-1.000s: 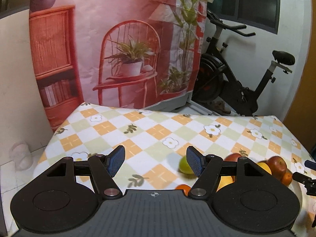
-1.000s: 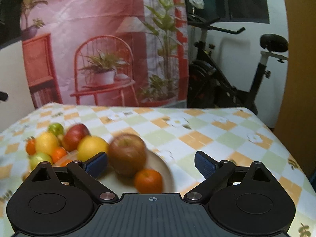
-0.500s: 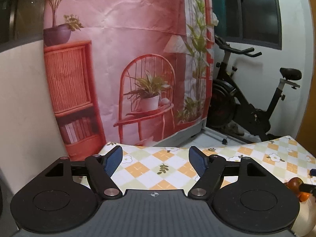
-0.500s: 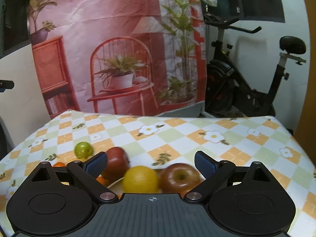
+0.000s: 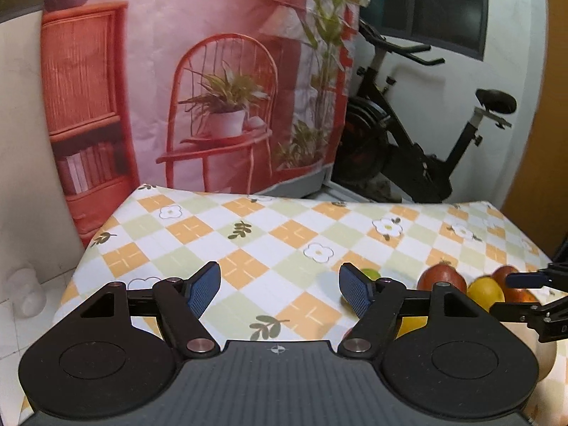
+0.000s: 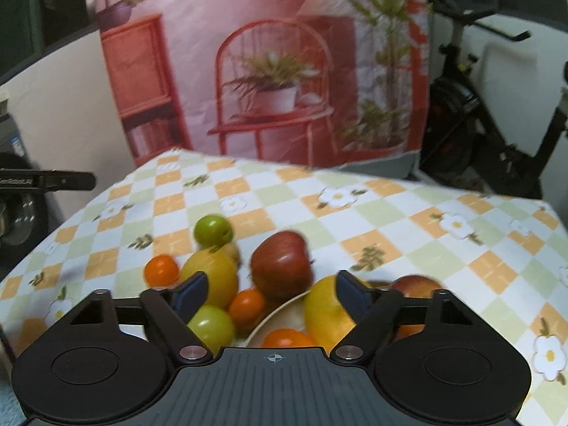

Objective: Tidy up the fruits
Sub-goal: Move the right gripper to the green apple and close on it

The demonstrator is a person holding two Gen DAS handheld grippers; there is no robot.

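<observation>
- We noted the fruits gathered near the tabletop's near edge, toward its right-hand side as the left wrist view showed it; the far half of the tabletop (image 5: 248,234) carried no fruit.
- A pale plate (image 6: 284,305) lay among them. On or over its rim we counted a yellow fruit (image 6: 326,309), an orange one (image 6: 287,337) and a red apple (image 6: 415,284) at its right; the claw body hid how they sat.
- Off the plate, on the cloth to its left: a dark red apple (image 6: 282,262) just beside the rim, a green fruit (image 6: 213,230) farthest back, a lemon-yellow fruit (image 6: 213,277), two small orange fruits (image 6: 161,269) and (image 6: 246,305), and a second green fruit (image 6: 211,325).
- Right claw (image 6: 271,293): jaws were closing, pads pressing on nothing; the small orange fruit and plate rim lay in the gap beyond them.
- Left claw (image 5: 278,289): released, only bare cloth between its fingers, off to the left of the pile.
- Judgement: the task looked only partly done. Roughly three fruits were at the plate and six remained loose.
- We could not tell whether sorting by kind was intended.
</observation>
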